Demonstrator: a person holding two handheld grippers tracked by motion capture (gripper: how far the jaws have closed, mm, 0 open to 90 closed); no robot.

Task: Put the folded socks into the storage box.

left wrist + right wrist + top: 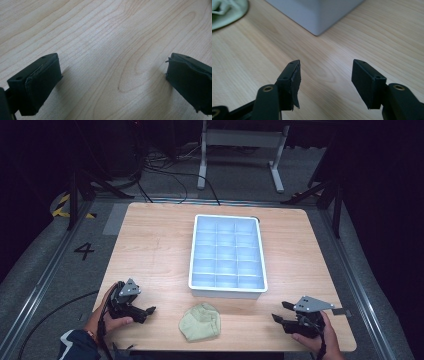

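High view: left gripper and right gripper are resting on the table, flanking the crumpled green cloth lying just in front of the white divided tray.

Left gripper view: jaws gaping wide over bare wood.

Right gripper view: jaws apart, pointing at the tray's corner; cloth beyond. Likely pre-reach; next, closing on the cloth.

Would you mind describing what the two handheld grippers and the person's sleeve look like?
Both grippers are black. The left gripper and right gripper each carry a grey three-cornered plate on top. Their jaws are blocky with dark pads, one frayed at its edge. A dark blue sleeve with a light stripe covers the left forearm.
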